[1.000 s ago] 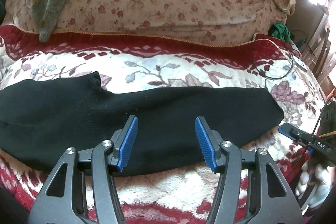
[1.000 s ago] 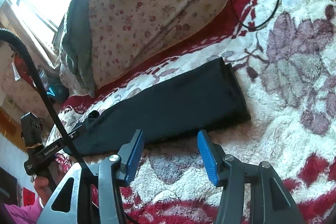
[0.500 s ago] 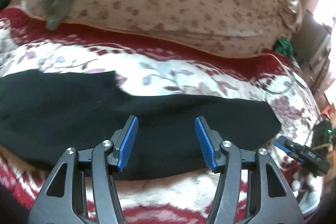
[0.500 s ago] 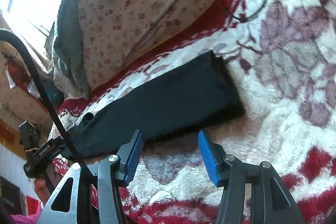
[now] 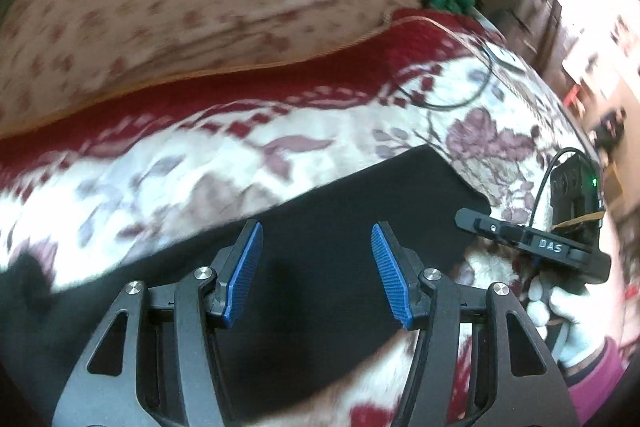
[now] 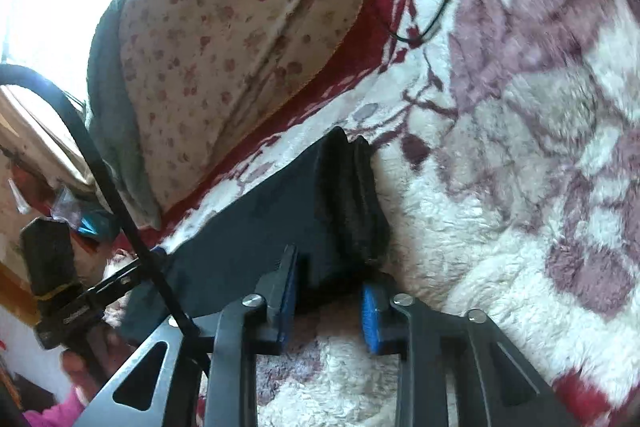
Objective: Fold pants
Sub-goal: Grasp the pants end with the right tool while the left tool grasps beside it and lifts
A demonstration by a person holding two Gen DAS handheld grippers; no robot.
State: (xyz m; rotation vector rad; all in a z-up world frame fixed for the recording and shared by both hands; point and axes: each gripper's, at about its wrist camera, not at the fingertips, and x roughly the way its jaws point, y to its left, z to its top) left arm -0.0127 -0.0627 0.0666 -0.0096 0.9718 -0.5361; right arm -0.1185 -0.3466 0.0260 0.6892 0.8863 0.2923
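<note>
Bed (image 6: 500,227): covered by a floral blanket.
Pants (image 5: 320,247): laid flat across it.
Left gripper (image 5: 316,263): jaws held wide, nothing gripped.
Right gripper (image 6: 328,303): jaws around the pants' edge, not fully closed.

The only lettering that reads clearly is "DAS", in pale capitals on the black body of the right gripper (image 5: 472,221), seen from the left wrist camera at about four o'clock in the frame, just beside the gloved hand (image 5: 568,319) gripping it. From the right wrist camera, the left gripper (image 6: 158,253) at about eight o'clock carries a short line of pale print along its black bar, but it is too small and blurred to make out.
</note>
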